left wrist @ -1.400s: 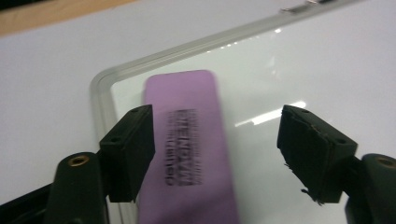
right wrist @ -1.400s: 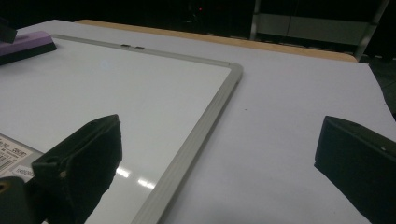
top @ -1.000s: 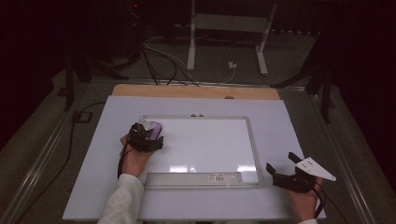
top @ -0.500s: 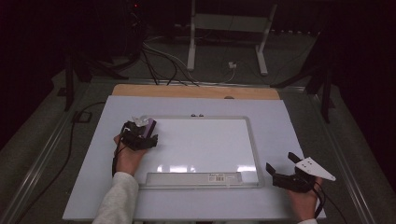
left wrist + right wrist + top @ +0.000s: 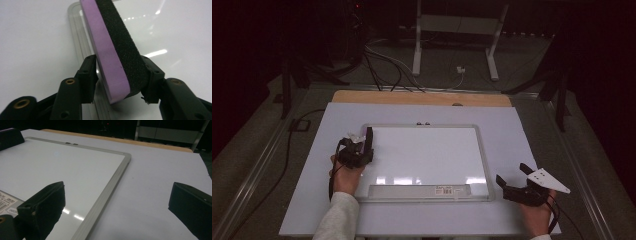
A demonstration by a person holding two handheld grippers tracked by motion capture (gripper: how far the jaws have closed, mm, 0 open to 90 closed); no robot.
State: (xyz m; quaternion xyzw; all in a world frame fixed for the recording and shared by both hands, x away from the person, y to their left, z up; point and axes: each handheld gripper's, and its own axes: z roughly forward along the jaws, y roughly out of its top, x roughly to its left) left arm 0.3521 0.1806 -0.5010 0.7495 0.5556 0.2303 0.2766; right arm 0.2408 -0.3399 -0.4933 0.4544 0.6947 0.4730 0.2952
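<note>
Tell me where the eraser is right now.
The eraser is clamped in the left gripper, at the whiteboard's left edge in the high view; the left gripper view shows it standing on edge over the frame.

White sheet (image 5: 522, 150) covering tabletop, lying flat. Wooden board (image 5: 422, 98) showing along sheet's far edge. Barcode label (image 5: 446, 190) sitting on tray at near frame edge. Two small clips (image 5: 423, 123) sitting on far frame edge. Metal stand (image 5: 455, 30) standing on floor beyond table; cables (image 5: 387, 65) trailing near it; white plug (image 5: 460, 70) lying btwn its legs.
</note>
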